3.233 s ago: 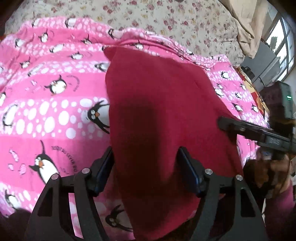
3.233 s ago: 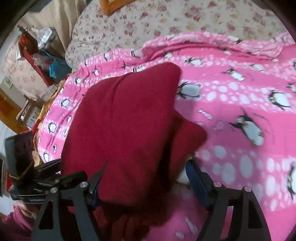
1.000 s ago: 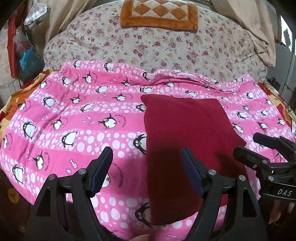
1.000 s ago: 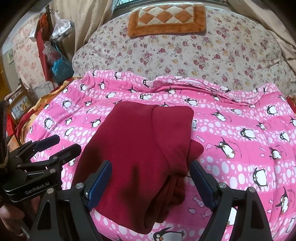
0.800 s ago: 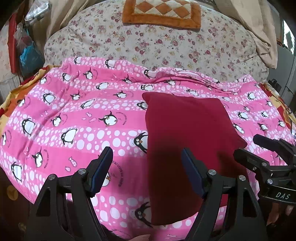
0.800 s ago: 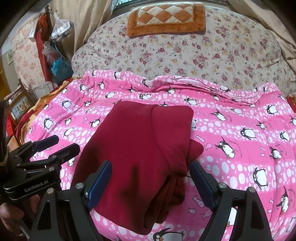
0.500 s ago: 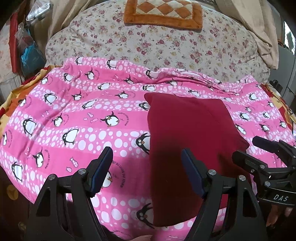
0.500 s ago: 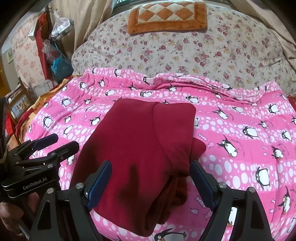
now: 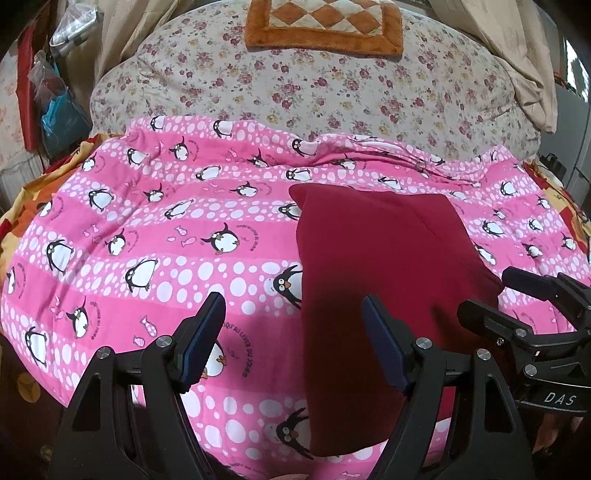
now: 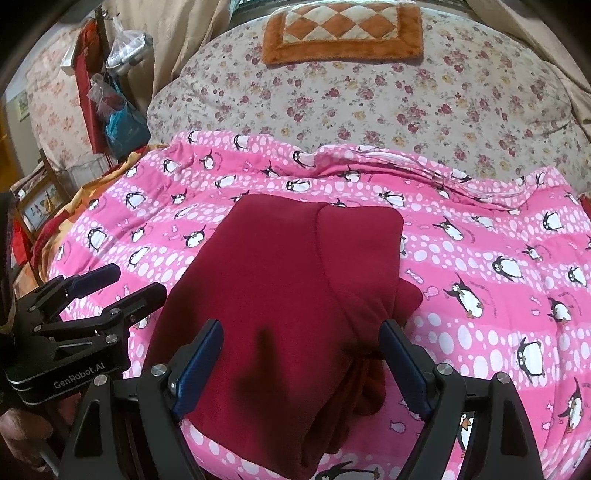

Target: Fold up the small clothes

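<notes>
On the bed, atop a pink penguin blanket [image 9: 155, 236], the folded dark red garment [image 10: 288, 295] lies flat near the front edge. Left claw [image 9: 293, 339] and right claw [image 10: 301, 354] hover above it, jaws apart, gripping nothing. A floral quilt [image 10: 369, 92] and orange checked cushion [image 10: 343, 31] lie toward the far edge.

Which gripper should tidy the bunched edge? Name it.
Right. The right gripper hangs open over the red garment, its bunched edge beside one finger. The left gripper is open, mostly over the pink blanket.
</notes>
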### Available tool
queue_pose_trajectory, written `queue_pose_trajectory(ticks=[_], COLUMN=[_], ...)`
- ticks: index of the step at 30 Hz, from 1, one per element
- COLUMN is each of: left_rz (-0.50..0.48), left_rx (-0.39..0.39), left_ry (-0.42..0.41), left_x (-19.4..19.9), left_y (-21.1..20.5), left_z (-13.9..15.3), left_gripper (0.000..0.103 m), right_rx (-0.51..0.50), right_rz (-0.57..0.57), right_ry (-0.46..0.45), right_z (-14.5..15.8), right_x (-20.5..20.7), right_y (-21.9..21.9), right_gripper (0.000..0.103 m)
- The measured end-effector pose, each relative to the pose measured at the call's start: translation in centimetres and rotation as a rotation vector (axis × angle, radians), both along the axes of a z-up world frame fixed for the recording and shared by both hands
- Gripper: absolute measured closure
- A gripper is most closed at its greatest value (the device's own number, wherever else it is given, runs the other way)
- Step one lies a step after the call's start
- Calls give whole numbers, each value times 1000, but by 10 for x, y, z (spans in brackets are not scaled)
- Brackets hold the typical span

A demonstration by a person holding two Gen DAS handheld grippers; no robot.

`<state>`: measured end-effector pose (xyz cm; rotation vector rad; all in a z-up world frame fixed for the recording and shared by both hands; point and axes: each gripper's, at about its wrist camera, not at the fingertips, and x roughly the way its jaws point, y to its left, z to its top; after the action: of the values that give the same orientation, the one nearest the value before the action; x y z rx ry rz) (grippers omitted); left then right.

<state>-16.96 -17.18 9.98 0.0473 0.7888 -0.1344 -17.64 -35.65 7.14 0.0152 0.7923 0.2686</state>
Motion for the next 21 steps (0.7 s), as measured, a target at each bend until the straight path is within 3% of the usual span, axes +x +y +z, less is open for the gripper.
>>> queue_pose_trajectory(ticks=[21], left_rz=[2], left_rx=[1], left_ry=[2], left_x=[14], left_y=[3], left_z=[-6], left_gripper=[26], right_rx=[-13], right_rz=[11], right_ry=[8], right_z=[-5], right_x=[13], right_y=[4], right_gripper=[19])
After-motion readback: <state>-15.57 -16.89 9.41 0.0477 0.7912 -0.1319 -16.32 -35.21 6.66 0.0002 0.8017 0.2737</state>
